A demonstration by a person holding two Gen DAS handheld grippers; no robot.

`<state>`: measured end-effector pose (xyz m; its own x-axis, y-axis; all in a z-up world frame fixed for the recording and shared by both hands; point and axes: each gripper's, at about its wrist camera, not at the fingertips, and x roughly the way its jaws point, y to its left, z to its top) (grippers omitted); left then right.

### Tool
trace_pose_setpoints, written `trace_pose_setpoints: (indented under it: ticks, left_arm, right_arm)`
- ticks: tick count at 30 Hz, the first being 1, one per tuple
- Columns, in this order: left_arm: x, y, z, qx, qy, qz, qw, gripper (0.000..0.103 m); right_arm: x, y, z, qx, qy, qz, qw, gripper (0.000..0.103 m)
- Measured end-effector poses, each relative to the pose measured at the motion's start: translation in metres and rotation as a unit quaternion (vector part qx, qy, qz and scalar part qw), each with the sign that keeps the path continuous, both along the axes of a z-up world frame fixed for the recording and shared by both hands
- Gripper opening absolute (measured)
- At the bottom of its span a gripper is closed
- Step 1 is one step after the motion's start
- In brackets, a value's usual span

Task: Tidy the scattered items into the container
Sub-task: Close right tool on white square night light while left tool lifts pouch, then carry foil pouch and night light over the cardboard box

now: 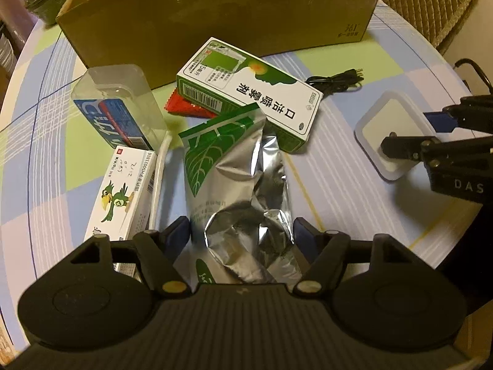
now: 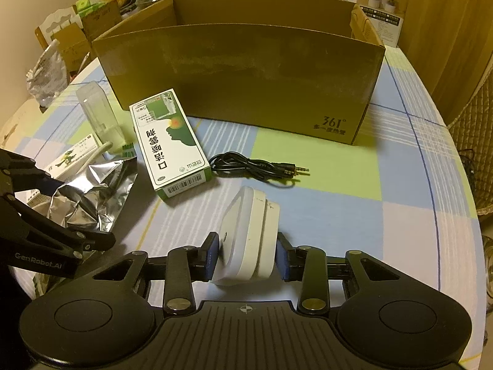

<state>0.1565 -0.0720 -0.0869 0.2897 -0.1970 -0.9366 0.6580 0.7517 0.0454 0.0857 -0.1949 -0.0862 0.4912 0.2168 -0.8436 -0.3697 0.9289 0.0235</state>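
Note:
An open cardboard box (image 2: pixel 240 77) stands at the back of the table, also in the left wrist view (image 1: pixel 215 12). My left gripper (image 1: pixel 240 234) is closed around a silver and green foil pouch (image 1: pixel 240 185), pads on both its sides. My right gripper (image 2: pixel 248 257) is shut on a white square device (image 2: pixel 249 240), held on edge just above the table; it shows from the side in the left wrist view (image 1: pixel 391 132). A green-white medicine box (image 2: pixel 169 141), a black audio cable (image 2: pixel 255 166), a clear plastic case (image 1: pixel 120 104) and a parrot-print box (image 1: pixel 123 194) lie scattered.
A red packet (image 1: pixel 188 108) lies under the green-white box. A white cord (image 1: pixel 158 178) lies beside the parrot box. The round table has a checked cloth (image 2: pixel 369 215). Bags and boxes (image 2: pixel 71 30) crowd the back left, a wicker chair (image 2: pixel 474 154) stands right.

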Motion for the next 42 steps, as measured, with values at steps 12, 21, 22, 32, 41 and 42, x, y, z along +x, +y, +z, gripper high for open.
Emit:
trace_pose_setpoints:
  ticks: [12,21,22,32,41,42]
  left_arm:
    - [0.005,-0.006,0.004,-0.007,0.047,-0.007,0.9988,0.055]
    - [0.004,-0.019,-0.009,0.029,0.048,-0.031,0.998,0.066]
    - [0.004,-0.019,-0.01,0.028,0.048,-0.031,0.998,0.066]
    - [0.005,0.0,0.001,-0.003,0.057,-0.008,0.9984,0.05]
    - [-0.003,0.015,0.024,-0.032,0.058,0.011,0.9978,0.05]
    - [-0.004,0.015,0.028,-0.033,0.056,0.011,0.9978,0.05]
  right_arm:
    - [-0.003,-0.001,0.002,0.014,0.001,0.002,1.0,0.036]
    - [-0.004,0.005,0.002,-0.013,-0.01,0.03,0.999,0.036]
    - [-0.005,0.006,0.002,-0.016,-0.012,0.033,0.999,0.036]
    - [-0.01,0.007,0.011,-0.005,-0.02,0.025,0.999,0.036]
    - [-0.017,0.006,0.028,0.001,-0.036,0.02,0.999,0.036]
    - [-0.018,0.006,0.031,0.001,-0.038,0.019,0.999,0.036]
